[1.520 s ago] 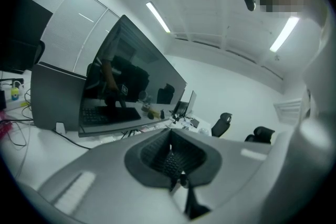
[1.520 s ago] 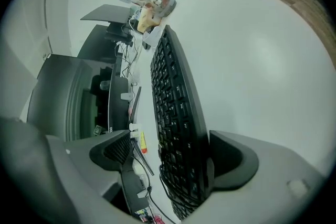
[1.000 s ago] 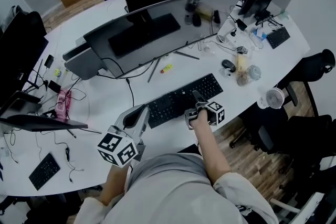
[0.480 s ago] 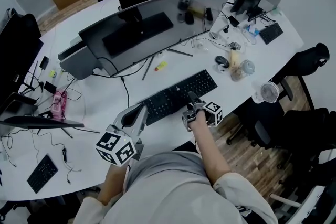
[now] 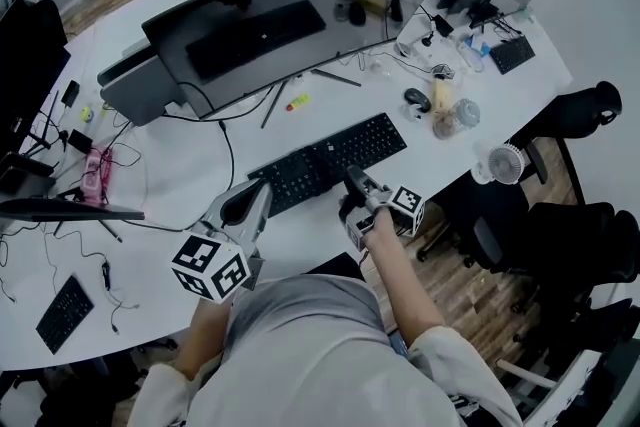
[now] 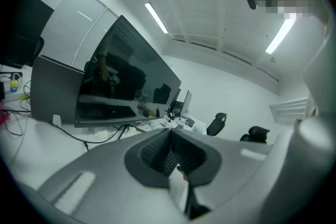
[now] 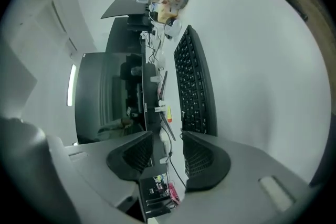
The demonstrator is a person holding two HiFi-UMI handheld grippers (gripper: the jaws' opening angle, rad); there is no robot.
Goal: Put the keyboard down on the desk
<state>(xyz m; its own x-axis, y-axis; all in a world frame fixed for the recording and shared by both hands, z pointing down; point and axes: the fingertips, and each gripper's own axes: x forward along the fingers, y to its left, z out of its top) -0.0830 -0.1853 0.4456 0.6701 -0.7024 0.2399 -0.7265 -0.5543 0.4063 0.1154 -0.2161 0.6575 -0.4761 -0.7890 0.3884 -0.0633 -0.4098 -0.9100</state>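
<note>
Seemingly the keyboard (image 5: 328,163) was laid flat near the front edge of the desk (image 5: 440,180), but it could be knocked askew by the right gripper (image 5: 354,181), its empty jaws just narrowed yet apart; the left gripper (image 5: 258,197) was closed on nothing.

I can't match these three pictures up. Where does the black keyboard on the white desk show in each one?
Head view: the keyboard lies slantwise near the centre.
Left gripper view: the keyboard itself is not in it.
Right gripper view: the keyboard is right of centre, running top to bottom.
Shared landmark: the curved monitor behind it shows in all three.
</note>
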